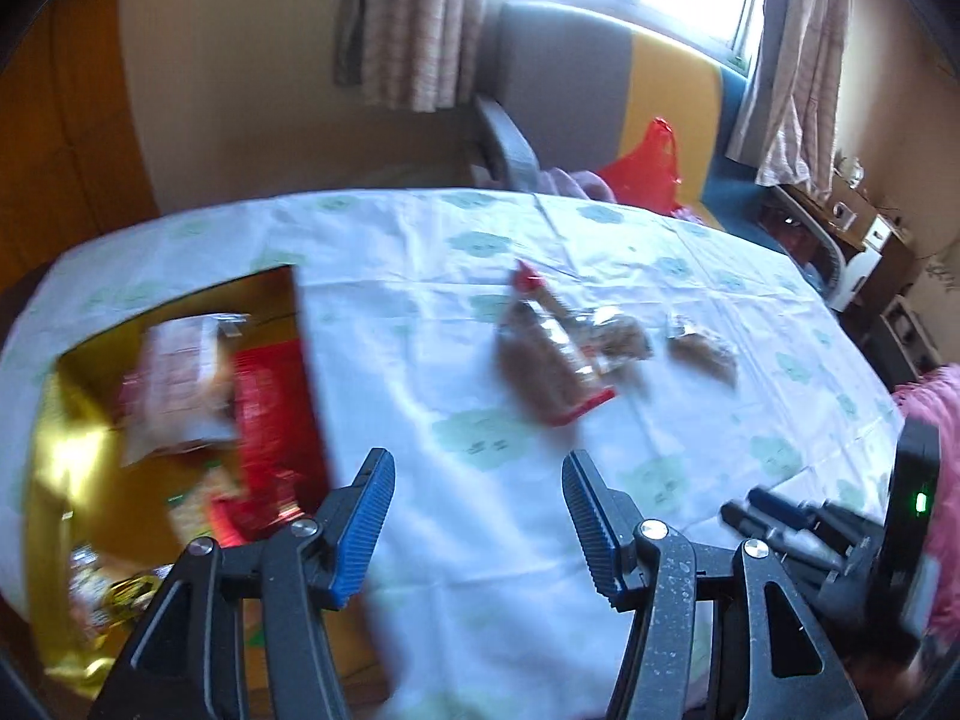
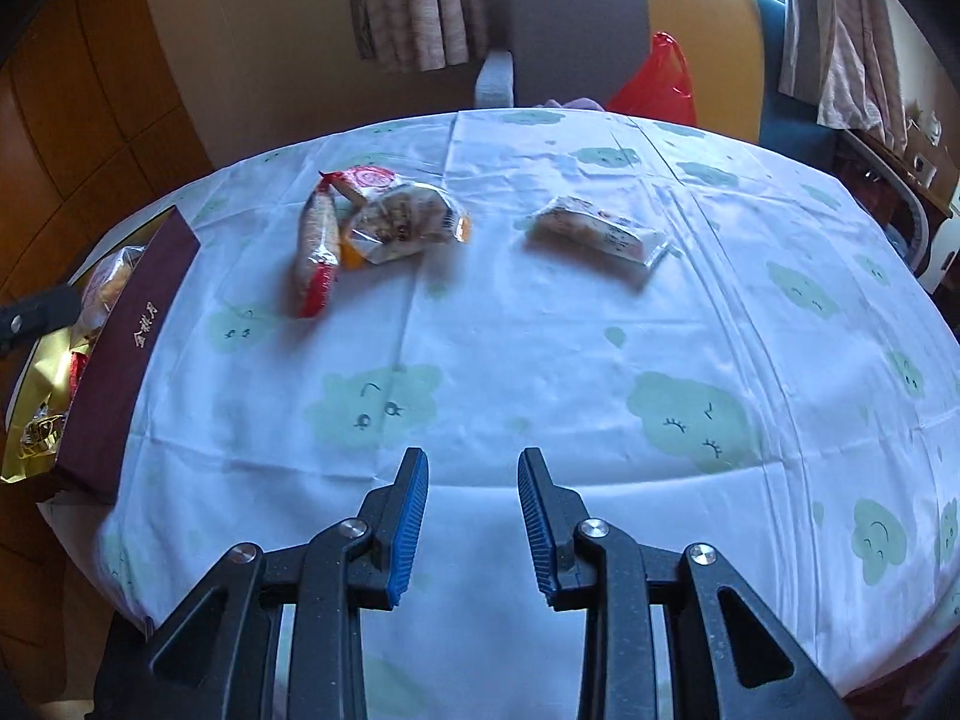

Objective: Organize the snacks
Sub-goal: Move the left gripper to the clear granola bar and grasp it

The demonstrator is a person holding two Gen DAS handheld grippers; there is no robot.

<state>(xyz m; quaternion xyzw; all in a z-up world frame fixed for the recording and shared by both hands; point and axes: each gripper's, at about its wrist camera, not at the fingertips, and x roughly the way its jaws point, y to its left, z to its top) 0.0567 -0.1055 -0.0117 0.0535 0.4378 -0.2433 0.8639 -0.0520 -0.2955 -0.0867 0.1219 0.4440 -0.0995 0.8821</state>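
White cloth with pale green clouds covers the table [image 1: 480, 540] in the left wrist view, where the left gripper [image 1: 479, 519] hangs with its jaws spread and nothing between them, beside a gold-lined box [image 1: 54, 480] already holding blurred snack packets [image 1: 180, 384], with the right gripper's dark body [image 1: 798, 531] at the far right edge. From the right wrist view the box [image 2: 129, 360] shows its maroon outer wall instead, and the loose snacks read sharply: a long red-ended packet [image 2: 315, 246] touching a clear wrapped one [image 2: 402, 222], another packet [image 2: 600, 234] well apart. The right gripper [image 2: 474, 519] is drawn nearly closed, gripping nothing.
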